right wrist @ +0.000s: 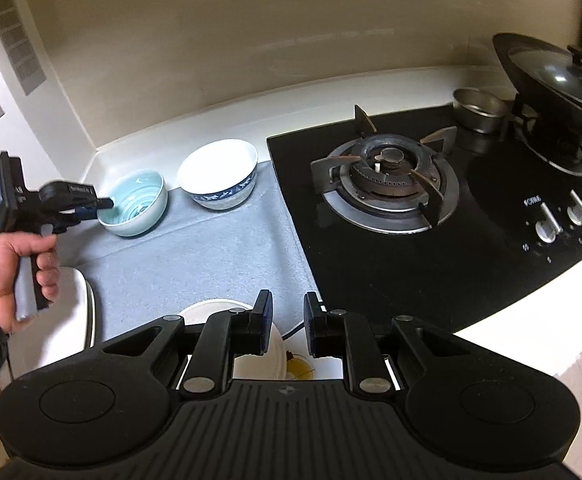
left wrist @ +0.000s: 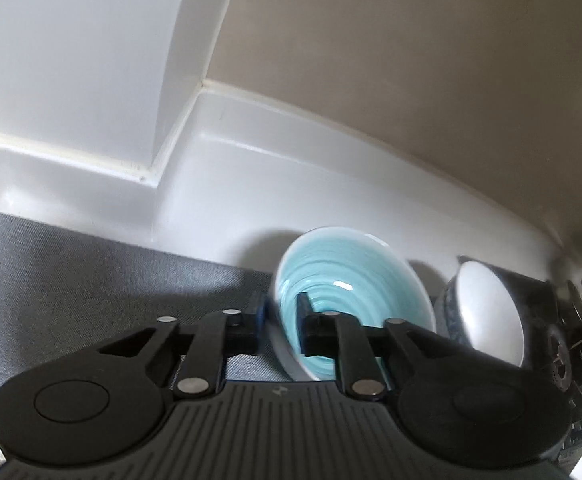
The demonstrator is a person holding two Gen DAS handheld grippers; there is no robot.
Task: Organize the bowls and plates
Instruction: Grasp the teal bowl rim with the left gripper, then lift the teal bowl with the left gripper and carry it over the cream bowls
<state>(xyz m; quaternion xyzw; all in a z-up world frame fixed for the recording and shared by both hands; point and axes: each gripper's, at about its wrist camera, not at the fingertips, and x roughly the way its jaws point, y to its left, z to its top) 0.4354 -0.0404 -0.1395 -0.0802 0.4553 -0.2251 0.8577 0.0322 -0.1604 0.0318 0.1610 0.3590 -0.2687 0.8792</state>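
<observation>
Left gripper (right wrist: 105, 204) straddles the near rim of the pale blue bowl (right wrist: 137, 202) — one finger inside, one outside the wall, closed on the rim; the bowl tips in the left wrist view, so it seems lifted or tilted by that pinch. A rim grip suits a thin glazed wall with ridged rings inside. Beside it, close but apart, stands the white bowl (right wrist: 219, 172), smooth, with a blue patterned band outside; likely the nesting target. Both sit on a grey woven mat (right wrist: 195, 256) on the table, left of the black glass stove (right wrist: 391, 216). Right gripper (right wrist: 288, 322) hovers, jaws narrowly parted and empty, over a white plate (right wrist: 215, 306) at the mat's near edge.
</observation>
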